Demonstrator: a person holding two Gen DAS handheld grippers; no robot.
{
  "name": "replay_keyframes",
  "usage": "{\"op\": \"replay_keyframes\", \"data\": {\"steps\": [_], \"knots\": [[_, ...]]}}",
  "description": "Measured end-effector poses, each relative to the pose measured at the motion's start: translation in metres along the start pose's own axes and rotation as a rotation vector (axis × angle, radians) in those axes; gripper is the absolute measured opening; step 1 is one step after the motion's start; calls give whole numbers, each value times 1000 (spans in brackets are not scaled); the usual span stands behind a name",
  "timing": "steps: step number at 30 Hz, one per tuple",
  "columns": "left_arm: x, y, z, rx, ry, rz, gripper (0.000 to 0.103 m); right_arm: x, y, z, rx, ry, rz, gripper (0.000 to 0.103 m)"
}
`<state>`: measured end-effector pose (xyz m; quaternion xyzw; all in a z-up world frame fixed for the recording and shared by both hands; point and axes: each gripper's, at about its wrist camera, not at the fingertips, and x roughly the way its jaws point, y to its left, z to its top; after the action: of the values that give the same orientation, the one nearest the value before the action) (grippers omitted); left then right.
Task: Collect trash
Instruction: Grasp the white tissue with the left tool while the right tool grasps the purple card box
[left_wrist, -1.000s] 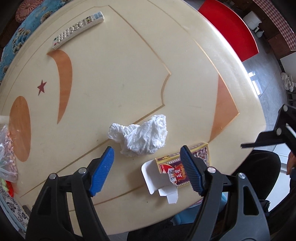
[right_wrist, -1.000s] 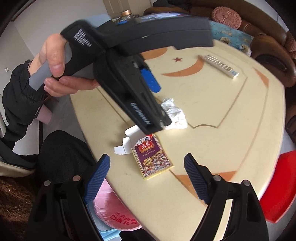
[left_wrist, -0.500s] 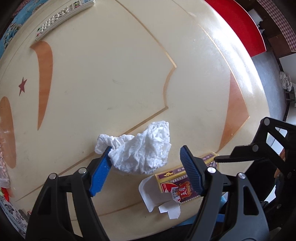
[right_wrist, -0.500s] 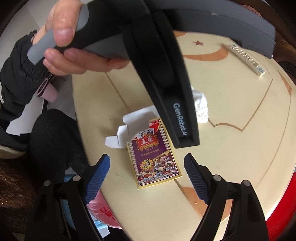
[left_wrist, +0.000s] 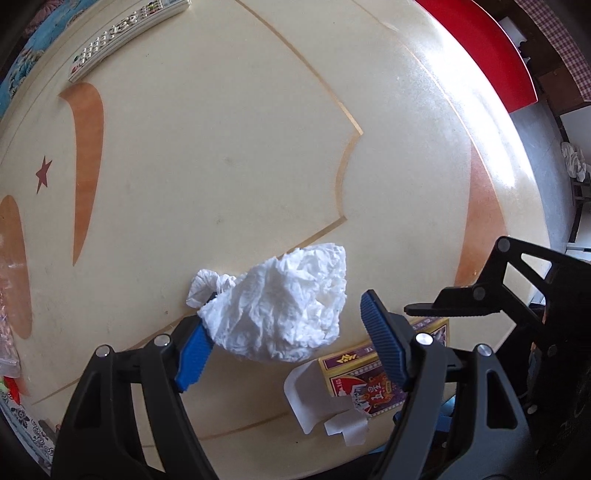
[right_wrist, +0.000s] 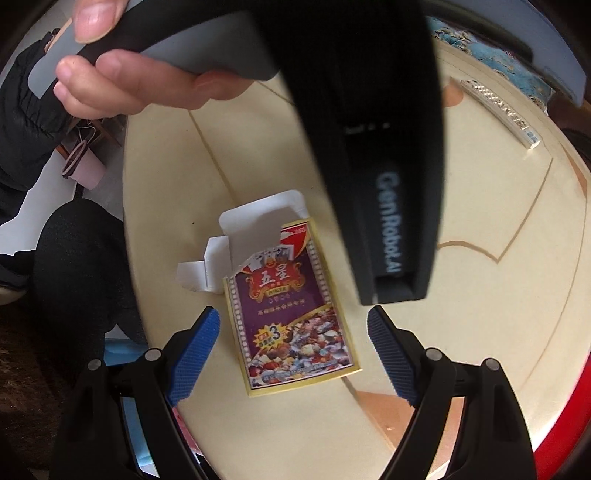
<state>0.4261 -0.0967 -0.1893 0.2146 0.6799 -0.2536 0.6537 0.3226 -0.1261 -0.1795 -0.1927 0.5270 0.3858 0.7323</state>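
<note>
Right now my left gripper (left_wrist: 284, 339) points straight down with its blue pads spread apart, and the crumpled white tissue (left_wrist: 280, 306) sits between them on the table (left_wrist: 221, 147). The left pad looks to be touching the tissue's edge or just under its overhang; the right pad stands clear of it. Nothing is clamped. I judge the wide spread is deliberate: the wad is loose and bulky, so I want both pads outside it before squeezing.

My right gripper (right_wrist: 291, 354) is tilted steeply toward the table, jaws likewise wide and empty, straddling the torn playing-card box (right_wrist: 291, 310). The box lies flat, its ripped white flap (right_wrist: 255, 232) splayed open on the end away from me. It is thin and flat against the surface, so I expect I need the pads down at table level on its long edges to get any purchase.

The body of the left tool, with my hand (right_wrist: 122, 74) on its handle, fills the top of the right wrist view, because the two pieces of trash lie just beside each other. A collision between the tools is the thing to watch. Farther out, a remote control (left_wrist: 125, 37) rests near the far rim, well apart from the trash, and a red chair (left_wrist: 491, 62) shows beyond the edge.
</note>
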Motion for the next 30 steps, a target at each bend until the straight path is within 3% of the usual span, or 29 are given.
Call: {"op": "replay_keyframes", "data": {"steps": [13, 19, 25, 30], "knots": [[-3, -4, -7, 1, -13, 37, 73, 10, 20, -5, 1, -43, -142, 65], [-5, -12, -4, -18, -11, 54, 73, 15, 35, -8, 63, -62, -175, 63], [-7, -9, -3, -44, -20, 54, 64, 14, 42, -13, 169, -87, -155, 63], [-9, -5, -4, -67, -28, 83, 49, 10, 49, -19, 228, -110, -183, 62]]}}
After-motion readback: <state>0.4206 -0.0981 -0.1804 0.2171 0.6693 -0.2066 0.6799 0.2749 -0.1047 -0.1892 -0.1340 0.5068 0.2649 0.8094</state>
